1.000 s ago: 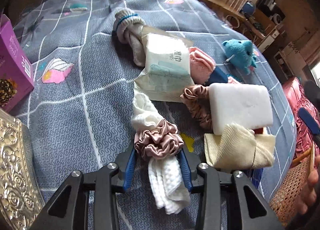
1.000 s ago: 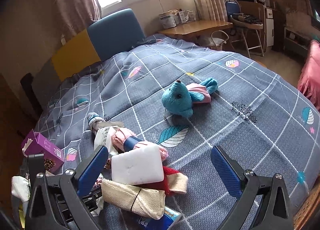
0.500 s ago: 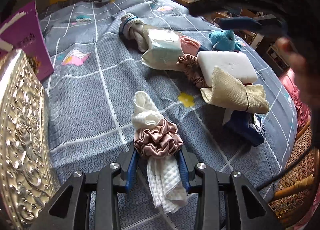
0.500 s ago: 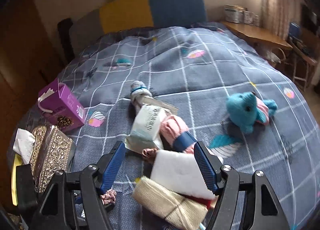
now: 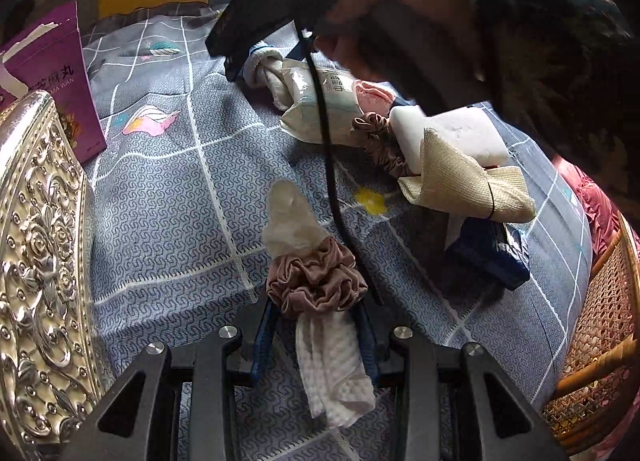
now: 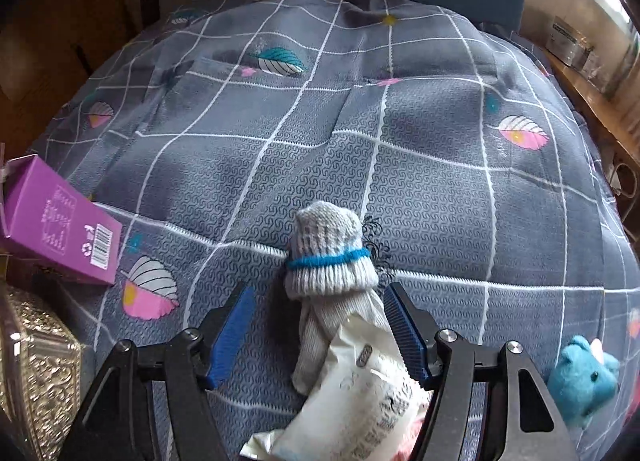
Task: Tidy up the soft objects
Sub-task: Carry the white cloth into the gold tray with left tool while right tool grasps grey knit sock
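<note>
On a grey patterned bedspread point(image 6: 400, 165) we hold the left gripper point(image 5: 316, 325) clamped on a white waffle cloth point(image 5: 334, 365) bundled with a mauve satin scrunchie point(image 5: 316, 285), the cloth's tail hanging toward the handle and its knotted end poking out beyond the fingertips. Ahead and to the right of that gripper lies the remaining pile: a tissue pack point(image 5: 320, 105), a second scrunchie point(image 5: 376, 141), a white sponge block point(image 5: 460, 133), a beige woven cloth point(image 5: 468, 181) and a dark blue packet point(image 5: 488, 249). We bring the right gripper point(image 6: 320, 333) down over a rolled grey sock with a blue band point(image 6: 328, 257); its jaws stand apart on either side of the sock's lower part, clear of the fabric, and grasp nothing yet. The tissue pack overlaps the sock just behind the fingertips. An ornate silver box point(image 5: 36, 261) sits close on the left, beside a purple carton point(image 6: 56, 221), and may be where things are going, though its opening is out of view. We judge the step in hand to be picking the sock; next the jaws must close on the sock alone, without pinching the pack. A blue plush toy point(image 6: 582, 377) waits off to the right.
</note>
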`<move>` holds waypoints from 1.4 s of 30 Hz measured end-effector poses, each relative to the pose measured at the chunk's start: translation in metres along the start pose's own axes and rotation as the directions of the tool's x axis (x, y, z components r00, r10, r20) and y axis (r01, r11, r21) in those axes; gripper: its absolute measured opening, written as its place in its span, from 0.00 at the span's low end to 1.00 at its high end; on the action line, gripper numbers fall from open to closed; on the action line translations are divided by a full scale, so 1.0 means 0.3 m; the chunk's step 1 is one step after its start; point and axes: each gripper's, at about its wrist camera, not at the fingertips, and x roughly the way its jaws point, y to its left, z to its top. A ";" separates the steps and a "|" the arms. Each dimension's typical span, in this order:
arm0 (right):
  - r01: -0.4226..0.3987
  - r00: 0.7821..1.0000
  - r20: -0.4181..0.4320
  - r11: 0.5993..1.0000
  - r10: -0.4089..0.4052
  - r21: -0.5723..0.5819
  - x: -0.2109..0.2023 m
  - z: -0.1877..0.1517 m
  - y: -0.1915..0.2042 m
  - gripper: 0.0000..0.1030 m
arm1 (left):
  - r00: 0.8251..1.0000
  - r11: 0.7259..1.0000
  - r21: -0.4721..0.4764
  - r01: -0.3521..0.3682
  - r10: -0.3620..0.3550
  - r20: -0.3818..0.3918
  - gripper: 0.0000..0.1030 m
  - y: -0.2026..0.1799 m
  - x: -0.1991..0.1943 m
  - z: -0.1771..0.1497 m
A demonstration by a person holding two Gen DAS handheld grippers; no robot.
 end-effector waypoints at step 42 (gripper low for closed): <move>-0.038 0.972 0.231 0.999 0.040 -0.010 -0.396 -0.578 0.096 0.34 | 0.905 0.883 -0.417 -0.215 0.341 0.256 0.34 0.567 -0.564 0.552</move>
